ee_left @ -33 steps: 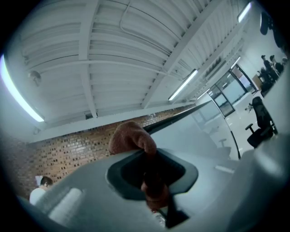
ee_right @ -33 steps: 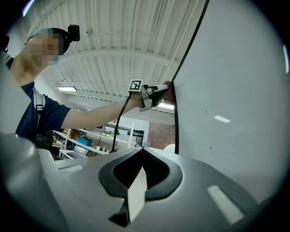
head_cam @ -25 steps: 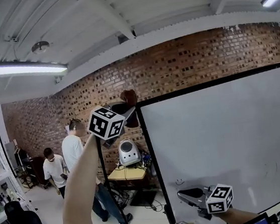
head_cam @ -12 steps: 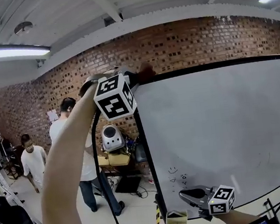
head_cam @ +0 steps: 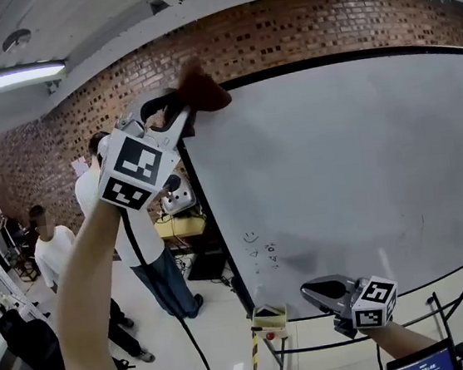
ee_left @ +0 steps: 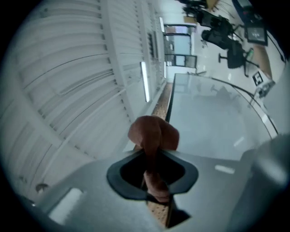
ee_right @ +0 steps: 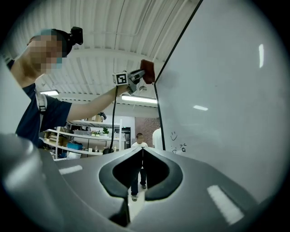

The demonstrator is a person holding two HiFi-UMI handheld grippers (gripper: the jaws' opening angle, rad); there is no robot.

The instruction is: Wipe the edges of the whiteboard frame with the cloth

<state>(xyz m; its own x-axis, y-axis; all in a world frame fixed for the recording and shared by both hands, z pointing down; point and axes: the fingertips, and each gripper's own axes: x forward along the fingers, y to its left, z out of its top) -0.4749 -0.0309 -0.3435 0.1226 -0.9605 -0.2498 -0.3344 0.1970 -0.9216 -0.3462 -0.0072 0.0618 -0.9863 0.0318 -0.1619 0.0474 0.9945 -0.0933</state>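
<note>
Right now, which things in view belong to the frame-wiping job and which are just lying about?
Job: brown cloth, clamped in the left gripper at the board's top corner; whiteboard frame; right gripper, shut and empty, low by the board.

Lying about: bystander in jeans, another bystander further left, desk, yellow box on a stand, brick wall.

Only unreadable scribbles [head_cam: 260, 250] on whiteboard [head_cam: 361, 147]

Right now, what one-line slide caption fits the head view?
Left gripper holds a brown cloth at the top-left corner of the whiteboard frame; right gripper, jaws shut and empty, hangs low.
</note>
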